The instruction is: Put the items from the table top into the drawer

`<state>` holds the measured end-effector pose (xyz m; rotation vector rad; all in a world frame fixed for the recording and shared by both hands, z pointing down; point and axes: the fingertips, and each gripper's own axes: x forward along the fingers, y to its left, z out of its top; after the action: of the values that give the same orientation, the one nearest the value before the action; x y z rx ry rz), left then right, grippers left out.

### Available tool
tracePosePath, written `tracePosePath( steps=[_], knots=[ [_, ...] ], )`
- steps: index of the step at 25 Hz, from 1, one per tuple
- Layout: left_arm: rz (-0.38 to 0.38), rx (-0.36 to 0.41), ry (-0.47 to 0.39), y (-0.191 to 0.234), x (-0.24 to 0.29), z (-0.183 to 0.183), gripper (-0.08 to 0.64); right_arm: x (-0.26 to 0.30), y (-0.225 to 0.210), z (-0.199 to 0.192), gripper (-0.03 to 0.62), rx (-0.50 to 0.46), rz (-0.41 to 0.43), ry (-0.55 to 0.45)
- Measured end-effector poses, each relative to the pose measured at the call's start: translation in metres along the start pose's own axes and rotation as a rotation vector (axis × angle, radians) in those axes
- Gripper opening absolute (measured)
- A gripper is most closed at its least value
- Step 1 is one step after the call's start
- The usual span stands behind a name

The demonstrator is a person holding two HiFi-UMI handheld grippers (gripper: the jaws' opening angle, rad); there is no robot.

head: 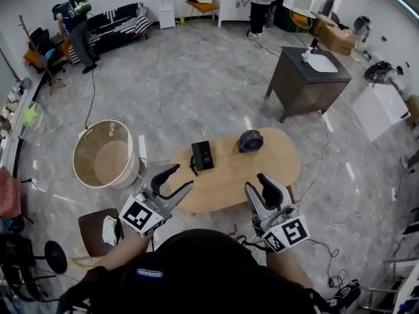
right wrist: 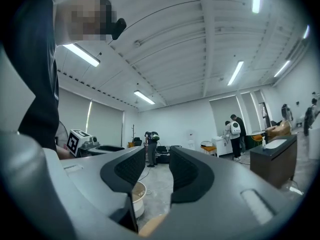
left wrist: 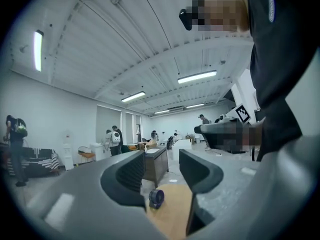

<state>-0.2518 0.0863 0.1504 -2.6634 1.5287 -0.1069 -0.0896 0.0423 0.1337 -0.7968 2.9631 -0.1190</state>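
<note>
At the far left a round beige basket (head: 105,154) stands on the grey floor, with a brown stool (head: 93,229) nearer the person. Next comes the left gripper (head: 182,176), held above the near left edge of the oval wooden table (head: 229,182). In the left gripper view its jaws stand wide apart and grip nothing; the table and the fan show through the gap between them.

On the table top lie the two items. A flat black rectangular case (head: 202,156) sits left of centre. A small round dark-blue fan (head: 250,140) sits right of it, near the far edge. They are apart from each other, and neither gripper touches them.

The right gripper (head: 256,183) hangs over the near right edge of the table. In the right gripper view its jaws are about half open with a narrow gap and nothing held; only floor and the basket show beyond.

Further right and farther off, well apart from the table, stands a dark brown cabinet (head: 308,84) with a white object on top.
</note>
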Motion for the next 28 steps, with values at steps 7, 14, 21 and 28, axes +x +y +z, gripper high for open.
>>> tracePosePath(
  steps=[7,14,21,28],
  knots=[
    [-0.047,-0.077,0.065,0.044,-0.066,-0.006,0.003,0.060,0.088,0.005,0.031,0.015,0.071,-0.038],
    [-0.091,-0.075,0.039,0.016,-0.035,0.010,0.003,0.052,0.080,0.011,0.029,0.007,0.110,-0.059],
    [-0.095,-0.058,0.042,-0.006,-0.016,0.013,0.003,0.041,0.065,0.014,0.029,0.013,0.137,-0.036],
    [-0.078,-0.077,0.041,-0.014,-0.002,0.017,0.003,0.038,0.064,0.012,0.029,-0.018,0.177,-0.011]
  ],
)
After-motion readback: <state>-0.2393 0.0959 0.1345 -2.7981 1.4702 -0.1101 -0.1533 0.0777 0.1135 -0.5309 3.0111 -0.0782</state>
